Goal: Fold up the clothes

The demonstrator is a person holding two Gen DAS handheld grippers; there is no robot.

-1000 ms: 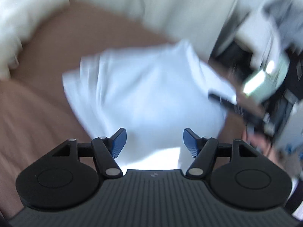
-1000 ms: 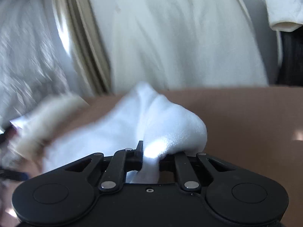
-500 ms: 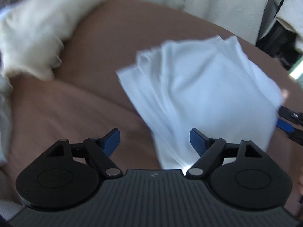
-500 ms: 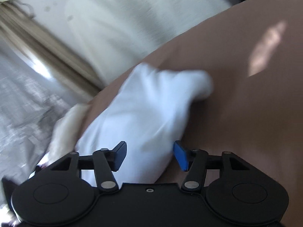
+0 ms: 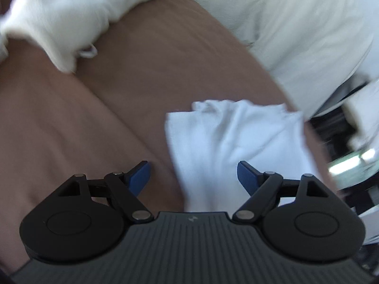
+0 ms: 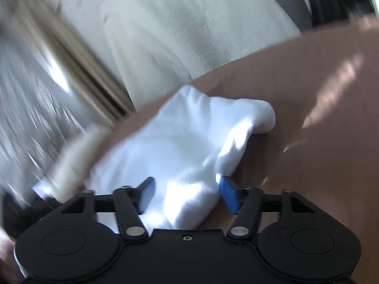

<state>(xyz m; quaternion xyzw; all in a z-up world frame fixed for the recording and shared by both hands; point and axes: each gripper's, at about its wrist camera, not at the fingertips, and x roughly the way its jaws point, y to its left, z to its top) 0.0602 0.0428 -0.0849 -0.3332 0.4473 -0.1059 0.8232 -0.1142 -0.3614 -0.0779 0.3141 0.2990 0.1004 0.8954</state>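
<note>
Releasing the white garment (image 6: 180, 142) is the step I am in now. My right tongs (image 6: 186, 191) have just been opening; their blue pads stand apart, and the cloth lies loosely between them, not pinched. My left tongs (image 5: 193, 175) are also wide open and hold nothing; the same garment (image 5: 234, 142) lies in front of them, a little toward their right pad, on the brown bed cover (image 5: 83, 123). It looks folded in layers but one corner bulges. A cream cloth pile (image 5: 66, 16) waits far ahead on the left. I judge the next move needs flattening this fold, or reaching for another piece.
</note>
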